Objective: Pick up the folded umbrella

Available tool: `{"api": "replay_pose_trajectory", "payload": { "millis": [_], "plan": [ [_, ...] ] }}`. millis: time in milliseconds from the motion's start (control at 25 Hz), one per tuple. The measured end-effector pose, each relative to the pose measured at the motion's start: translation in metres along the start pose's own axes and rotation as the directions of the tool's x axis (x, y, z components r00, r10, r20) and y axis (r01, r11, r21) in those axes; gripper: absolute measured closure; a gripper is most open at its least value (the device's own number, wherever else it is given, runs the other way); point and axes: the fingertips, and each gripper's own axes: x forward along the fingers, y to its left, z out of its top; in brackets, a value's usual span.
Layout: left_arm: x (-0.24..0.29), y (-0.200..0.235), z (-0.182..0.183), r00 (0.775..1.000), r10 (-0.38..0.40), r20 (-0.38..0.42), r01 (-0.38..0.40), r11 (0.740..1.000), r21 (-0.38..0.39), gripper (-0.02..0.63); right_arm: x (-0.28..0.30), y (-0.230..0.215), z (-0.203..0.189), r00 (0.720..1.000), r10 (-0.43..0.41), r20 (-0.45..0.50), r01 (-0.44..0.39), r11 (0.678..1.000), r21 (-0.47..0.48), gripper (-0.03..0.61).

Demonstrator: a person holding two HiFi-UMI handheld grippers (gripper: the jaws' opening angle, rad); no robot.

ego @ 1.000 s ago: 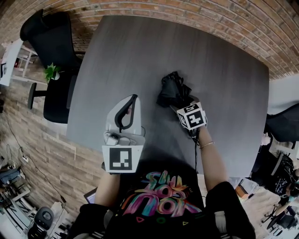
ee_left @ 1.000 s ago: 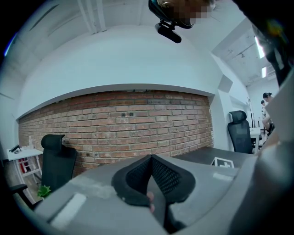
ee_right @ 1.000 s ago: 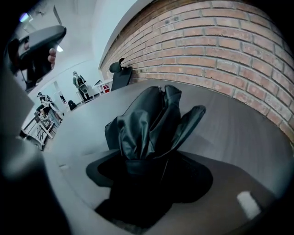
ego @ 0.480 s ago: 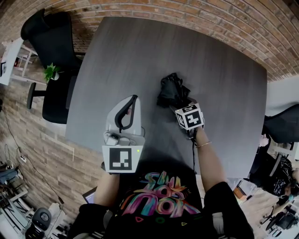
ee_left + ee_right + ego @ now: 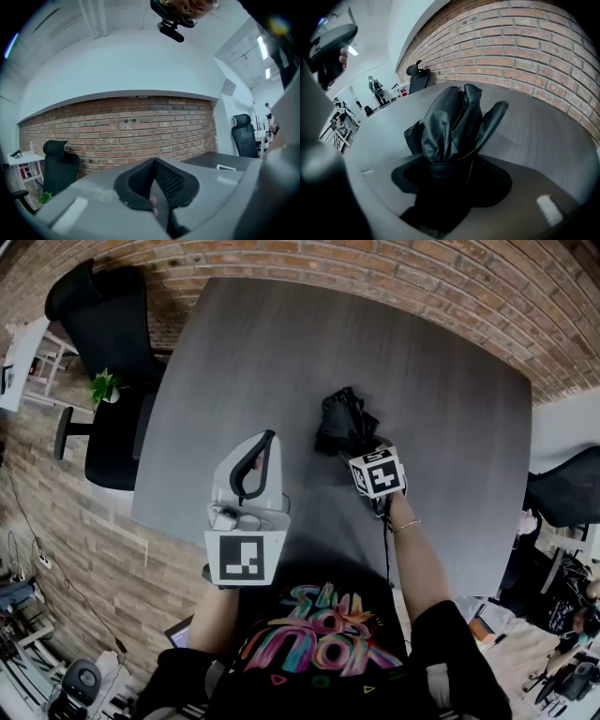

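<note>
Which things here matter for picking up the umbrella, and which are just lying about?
For the job: folded umbrella; right gripper, jaws just been closing with the umbrella between them; table under it.
Just about: left gripper, shut, empty, held aside; office chair; small plant.

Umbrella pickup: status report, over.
Left tool shut, empty, off to the side. Right tool: jaws have just been closing, now on umbrella. Umbrella on table, not lifted. Nothing in the way.
</note>
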Motion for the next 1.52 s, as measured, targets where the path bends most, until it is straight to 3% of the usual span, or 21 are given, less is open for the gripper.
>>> {"api": "replay_pose_trajectory", "payload": {
  "millis": [440, 760, 1000, 1120, 1320, 1520],
  "plan": [
    [-0.006, 0.007, 0.008, 1.000, 0.020, 0.018, -0.020, 1.000, -0.005, 0.614, -0.017, 0.002, 0.000, 0.997, 0.001, 0.080, -0.006, 0.998, 0.056, 0.337],
    [-0.004, -0.002, 0.017, 0.999, -0.018, 0.048, 0.018, 1.000, 0.000, 0.614, -0.069, 0.004, 0.024, 0.972, -0.020, 0.233, 0.006, 0.998, 0.063, 0.337],
    [0.001, -0.016, 0.029, 0.994, -0.073, 0.078, 0.073, 0.997, 0.000, 0.614, -0.130, 0.003, 0.057, 0.919, -0.061, 0.390, 0.038, 0.997, 0.066, 0.337],
    [0.003, -0.022, 0.031, 0.992, -0.097, 0.080, 0.098, 0.995, -0.003, 0.614, -0.161, 0.007, 0.070, 0.882, -0.071, 0.467, 0.046, 0.997, 0.066, 0.337],
    [0.008, -0.038, 0.041, 0.980, -0.171, 0.105, 0.167, 0.985, 0.054, 0.614, -0.215, 0.012, 0.083, 0.816, -0.103, 0.569, 0.095, 0.994, 0.044, 0.337],
    [0.008, -0.046, 0.045, 0.970, -0.216, 0.107, 0.214, 0.976, 0.032, 0.614, -0.262, 0.019, 0.085, 0.750, -0.131, 0.648, 0.138, 0.990, 0.040, 0.337]
  ]
}}
